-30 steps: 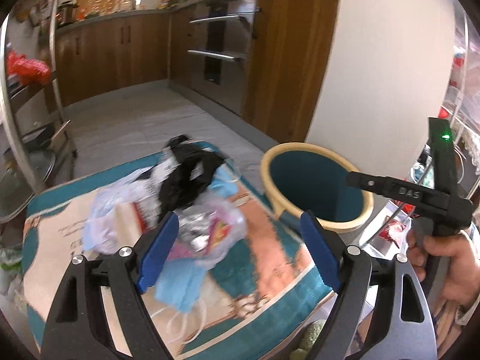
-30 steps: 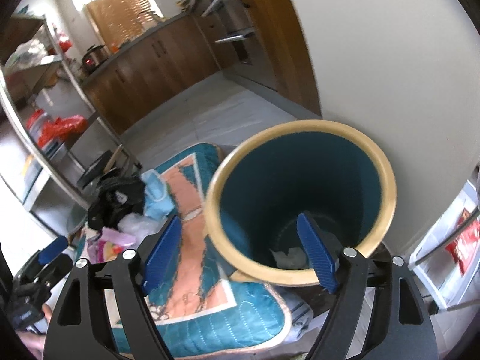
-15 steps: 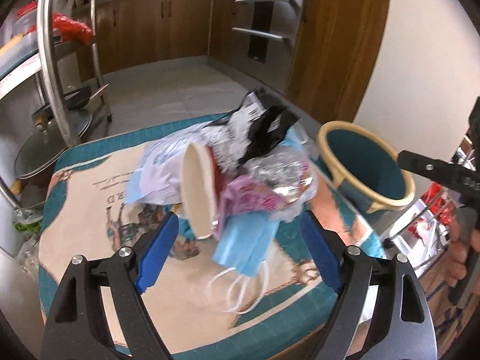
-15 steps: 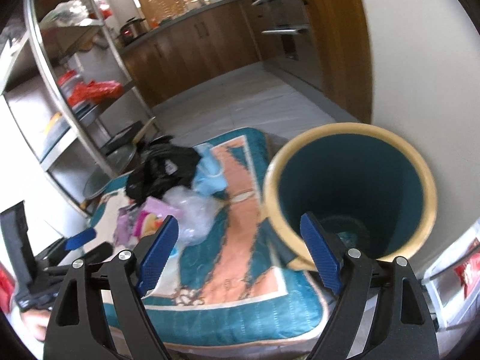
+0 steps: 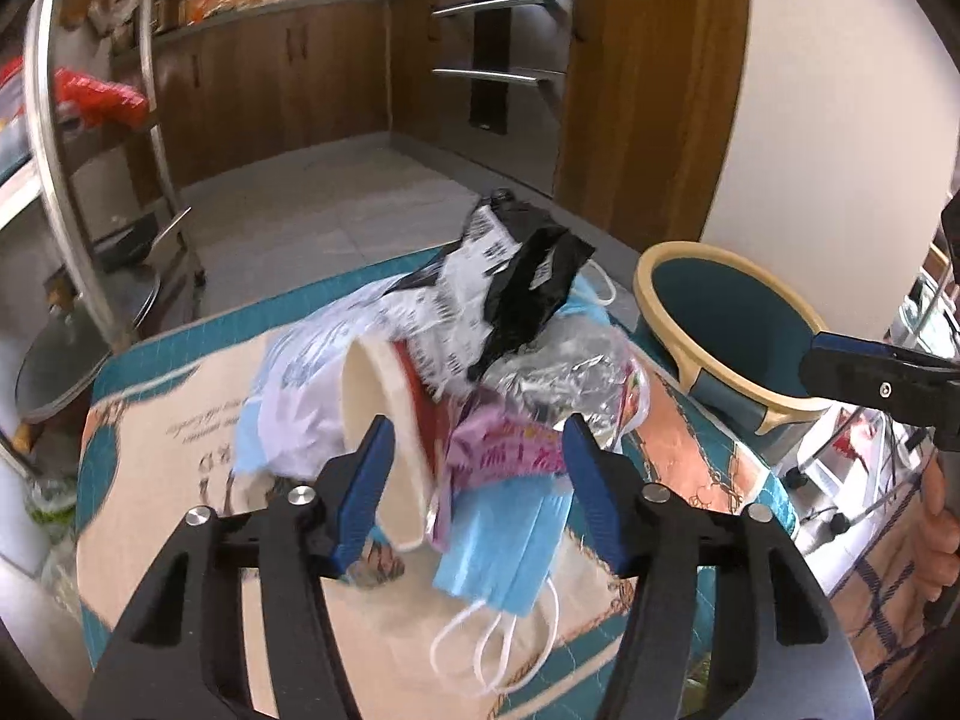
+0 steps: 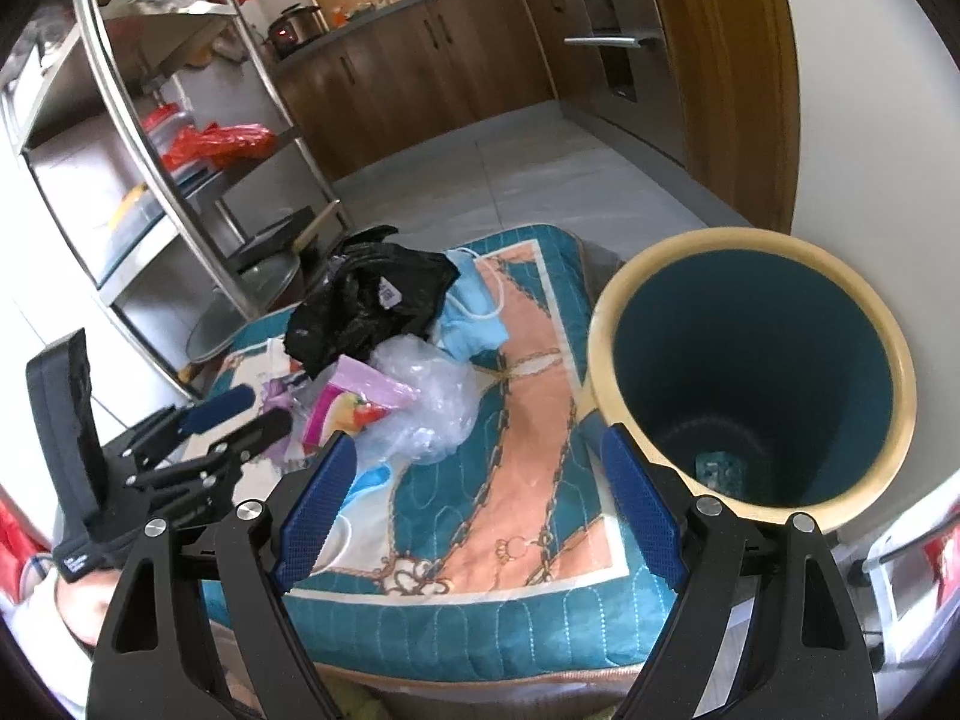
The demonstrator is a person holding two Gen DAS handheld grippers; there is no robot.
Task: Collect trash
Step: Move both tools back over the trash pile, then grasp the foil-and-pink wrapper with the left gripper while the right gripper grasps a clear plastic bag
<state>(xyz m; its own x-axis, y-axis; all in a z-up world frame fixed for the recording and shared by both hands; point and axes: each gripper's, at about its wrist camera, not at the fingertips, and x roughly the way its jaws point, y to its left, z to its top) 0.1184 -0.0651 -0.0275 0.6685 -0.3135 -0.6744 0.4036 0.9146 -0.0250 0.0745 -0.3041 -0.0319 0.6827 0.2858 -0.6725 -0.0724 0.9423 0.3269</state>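
Observation:
A trash pile lies on the quilted teal mat (image 5: 180, 480): a tipped white paper cup (image 5: 384, 420), a pink wrapper (image 5: 510, 450), a blue face mask (image 5: 510, 546), crinkled clear plastic (image 5: 576, 372) and a black bag (image 5: 528, 294). My left gripper (image 5: 477, 438) is low over the pile's near side. Its jaws are closing, with the cup, wrapper and mask between them. I see no firm pinch. The teal bin (image 6: 750, 360) with a cream rim stands right of the mat. My right gripper (image 6: 480, 456) is open and holds nothing. It hangs above the mat between the pile and the bin.
A steel rack (image 6: 180, 180) with a red bag (image 6: 222, 141) stands left of the mat. Wooden cabinets (image 6: 420, 60) line the far wall across a grey tiled floor. A small scrap (image 6: 720, 468) lies at the bin's bottom. A white wall stands behind the bin.
The left gripper came down and forward onto the pile, and its jaws narrowed around the cup and wrapper. The right gripper swung left from over the bin's mouth toward the mat.

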